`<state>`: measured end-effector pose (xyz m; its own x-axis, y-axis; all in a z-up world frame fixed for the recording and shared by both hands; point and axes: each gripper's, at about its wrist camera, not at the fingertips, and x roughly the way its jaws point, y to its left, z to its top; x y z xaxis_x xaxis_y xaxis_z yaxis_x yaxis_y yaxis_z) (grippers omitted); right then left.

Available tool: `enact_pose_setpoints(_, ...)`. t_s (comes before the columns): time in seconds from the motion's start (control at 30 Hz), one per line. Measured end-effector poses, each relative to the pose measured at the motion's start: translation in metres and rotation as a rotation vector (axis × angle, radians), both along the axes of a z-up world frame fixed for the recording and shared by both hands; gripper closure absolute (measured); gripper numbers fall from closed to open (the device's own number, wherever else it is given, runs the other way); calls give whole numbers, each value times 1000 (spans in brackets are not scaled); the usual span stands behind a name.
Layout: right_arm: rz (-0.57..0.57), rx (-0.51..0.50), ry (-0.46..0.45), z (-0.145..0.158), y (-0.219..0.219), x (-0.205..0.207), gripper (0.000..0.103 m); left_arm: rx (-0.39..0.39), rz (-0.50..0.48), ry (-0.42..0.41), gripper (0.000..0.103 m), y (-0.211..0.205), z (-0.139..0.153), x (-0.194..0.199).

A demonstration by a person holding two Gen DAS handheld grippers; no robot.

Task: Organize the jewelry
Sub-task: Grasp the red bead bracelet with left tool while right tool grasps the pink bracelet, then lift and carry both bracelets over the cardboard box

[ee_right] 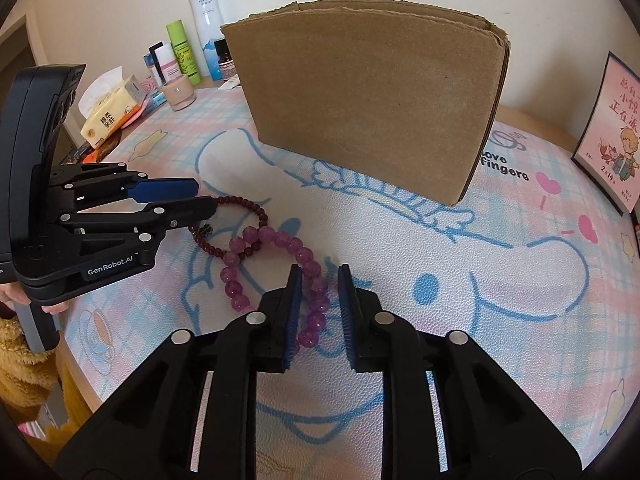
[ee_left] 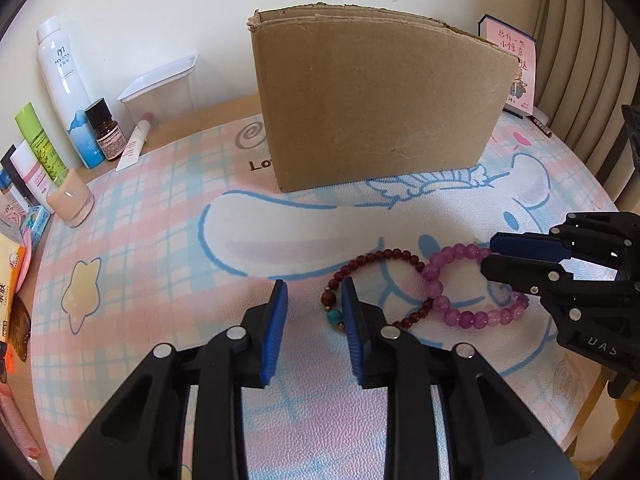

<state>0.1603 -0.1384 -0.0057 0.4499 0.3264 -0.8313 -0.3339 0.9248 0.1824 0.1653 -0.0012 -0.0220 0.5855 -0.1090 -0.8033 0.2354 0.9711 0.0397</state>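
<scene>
Two bead bracelets lie overlapping on the cartoon desk mat (ee_left: 160, 220). The dark red bracelet (ee_left: 384, 255) (ee_right: 240, 202) has a teal bead at its left side, and that side lies between the fingers of my left gripper (ee_left: 314, 292) (ee_right: 204, 196), close to the right pad. Those jaws stand apart and the pads do not press on it. The purple bracelet (ee_left: 472, 318) (ee_right: 280, 236) has its right side between the fingers of my right gripper (ee_right: 320, 280) (ee_left: 489, 254). Its beads sit against the left pad, with a gap to the right pad. Both grippers point down at the mat.
A tall open cardboard box (ee_left: 380, 100) (ee_right: 368, 100) stands just behind the bracelets. Bottles (ee_left: 60, 72), a beige cup (ee_left: 72, 200), a clear plastic tub (ee_left: 160, 88) and a tissue pack (ee_right: 112, 112) crowd the left edge. A pink book (ee_right: 616, 128) leans at the right.
</scene>
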Motion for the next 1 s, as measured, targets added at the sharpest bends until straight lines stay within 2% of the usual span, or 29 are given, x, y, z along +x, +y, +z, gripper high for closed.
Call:
enact_pose_setpoints(0.13, 5, -10, -10, 1, 1, -1, 94, 18, 14, -18, 95, -2, -1, 1)
enact_pose_setpoints(0.47, -21, 64, 12, 11, -16, -4, 94, -59, 45, -5, 95, 9, 5, -1)
enact_pose_setpoints(0.67, -21, 98, -29, 38, -25, -10, 94, -118, 28, -55, 95, 12, 31, -12)
enact_pose_setpoints(1.0, -28, 72, -108, 76, -33, -12, 94, -116, -27, -117, 95, -3, 60, -23)
